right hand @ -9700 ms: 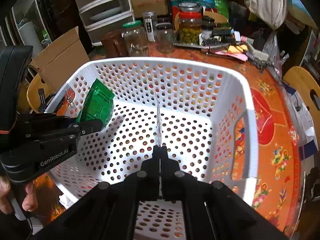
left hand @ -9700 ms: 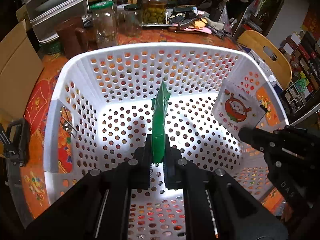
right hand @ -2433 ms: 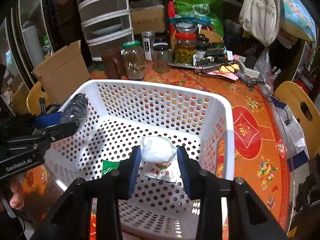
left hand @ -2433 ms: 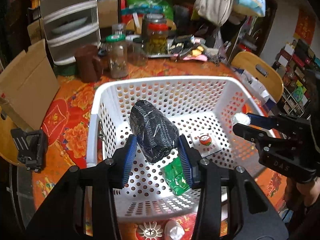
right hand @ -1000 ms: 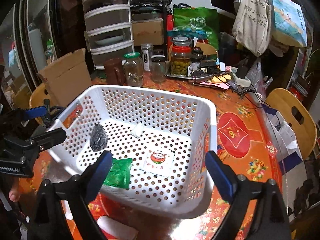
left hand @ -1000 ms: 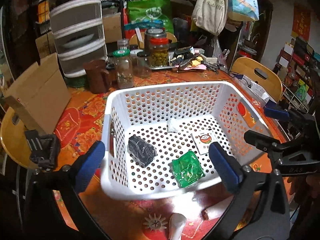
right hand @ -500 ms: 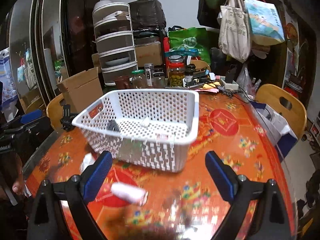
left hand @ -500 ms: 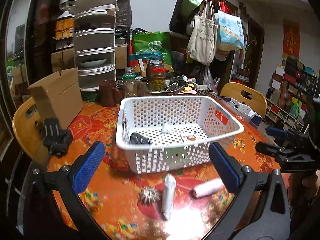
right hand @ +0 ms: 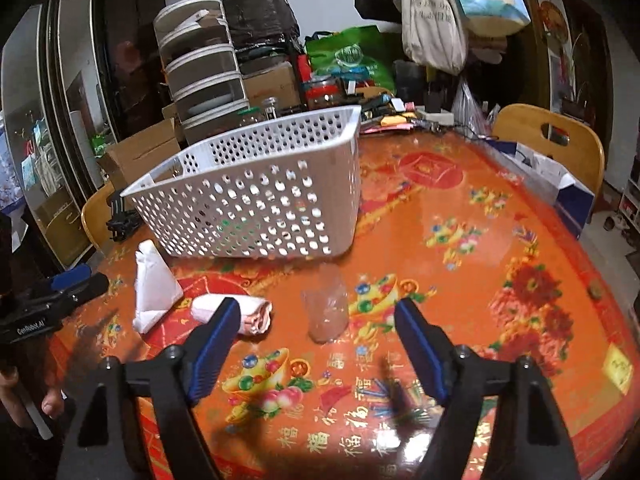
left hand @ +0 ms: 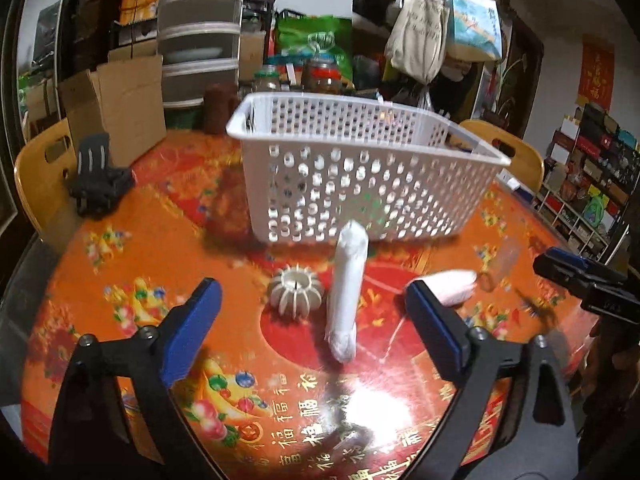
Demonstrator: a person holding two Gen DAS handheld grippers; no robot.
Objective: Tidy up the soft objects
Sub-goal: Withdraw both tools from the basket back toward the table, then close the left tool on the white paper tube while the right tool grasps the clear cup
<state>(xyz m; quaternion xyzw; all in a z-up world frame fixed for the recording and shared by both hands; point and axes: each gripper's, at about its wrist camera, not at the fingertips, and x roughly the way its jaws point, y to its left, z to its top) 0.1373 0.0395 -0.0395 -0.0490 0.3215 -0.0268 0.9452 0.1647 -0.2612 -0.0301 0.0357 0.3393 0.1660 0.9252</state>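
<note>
A white perforated basket stands on the orange table; it also shows in the right wrist view. In front of it lie a long white soft roll, seen in the right wrist view too, and a pink-white rolled cloth. A clear plastic bottle lies near them. My left gripper is open and empty, low over the table before the white roll. My right gripper is open and empty, just before the bottle.
A white ribbed round holder sits left of the white roll. A black clamp lies at the table's left edge. Jars, a cardboard box, drawers and bags crowd the back. Wooden chairs stand around the table.
Both grippers have dropped lower and closer to the table top. The basket now sits farther off, and the white roll, pink cloth and bottle are nearer in front.
</note>
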